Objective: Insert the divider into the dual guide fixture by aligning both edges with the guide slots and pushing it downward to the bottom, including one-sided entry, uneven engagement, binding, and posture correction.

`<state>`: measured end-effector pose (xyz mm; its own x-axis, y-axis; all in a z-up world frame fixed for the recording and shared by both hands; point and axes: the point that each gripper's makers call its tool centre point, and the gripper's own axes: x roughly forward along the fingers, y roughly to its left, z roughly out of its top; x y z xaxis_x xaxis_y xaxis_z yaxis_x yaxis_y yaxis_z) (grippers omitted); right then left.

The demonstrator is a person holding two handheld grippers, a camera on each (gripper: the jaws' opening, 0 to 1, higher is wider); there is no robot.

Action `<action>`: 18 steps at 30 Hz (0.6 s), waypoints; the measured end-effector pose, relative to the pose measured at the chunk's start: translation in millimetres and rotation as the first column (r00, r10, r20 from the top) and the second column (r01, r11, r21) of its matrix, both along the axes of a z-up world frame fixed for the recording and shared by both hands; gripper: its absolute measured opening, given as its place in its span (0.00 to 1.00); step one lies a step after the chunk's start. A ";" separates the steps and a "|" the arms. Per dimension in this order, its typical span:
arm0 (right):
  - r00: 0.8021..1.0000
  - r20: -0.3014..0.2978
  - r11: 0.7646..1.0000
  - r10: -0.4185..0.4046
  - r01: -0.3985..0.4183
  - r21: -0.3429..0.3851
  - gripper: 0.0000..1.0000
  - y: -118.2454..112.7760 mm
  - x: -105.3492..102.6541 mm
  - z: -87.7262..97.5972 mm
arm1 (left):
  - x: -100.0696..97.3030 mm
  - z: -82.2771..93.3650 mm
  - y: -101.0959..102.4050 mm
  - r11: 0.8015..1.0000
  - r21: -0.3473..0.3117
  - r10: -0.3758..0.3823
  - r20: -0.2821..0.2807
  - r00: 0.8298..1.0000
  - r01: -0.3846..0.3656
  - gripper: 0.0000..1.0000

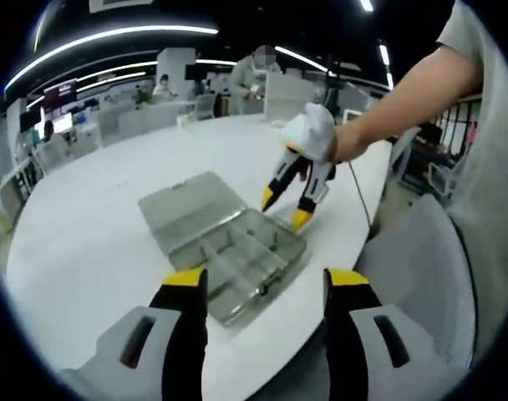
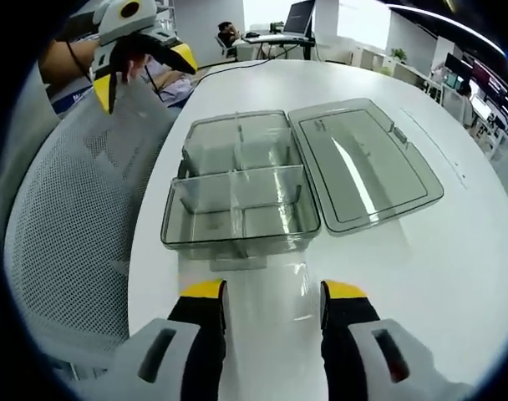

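My right gripper (image 2: 266, 292) has its fingers spread around nothing, the clear compartment box (image 2: 241, 196) lying just ahead of them on the white table (image 2: 454, 251) with its lid (image 2: 363, 163) flung open (flat beside it), while my left gripper (image 1: 262, 288), fingers likewise parted, hangs short of the box's near corner.

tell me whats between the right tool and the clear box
Nothing: in the right gripper view only bare white table separates the open right tool from the clear box.
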<state>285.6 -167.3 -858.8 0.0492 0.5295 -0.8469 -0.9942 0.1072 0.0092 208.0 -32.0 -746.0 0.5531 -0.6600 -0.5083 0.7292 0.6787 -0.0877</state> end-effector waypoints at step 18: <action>0.999 0.002 0.997 0.043 -0.043 -0.066 0.35 -1.5 1.8 -14.9 | 0.7 0.4 -0.2 1.000 -0.007 0.003 0.000 1.000 -0.003 0.53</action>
<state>287.3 -168.8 -873.7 0.0308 0.4741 -0.8799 -0.9979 0.0648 0.0000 208.6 -32.2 -745.6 0.5552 -0.6619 -0.5037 0.7269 0.6804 -0.0930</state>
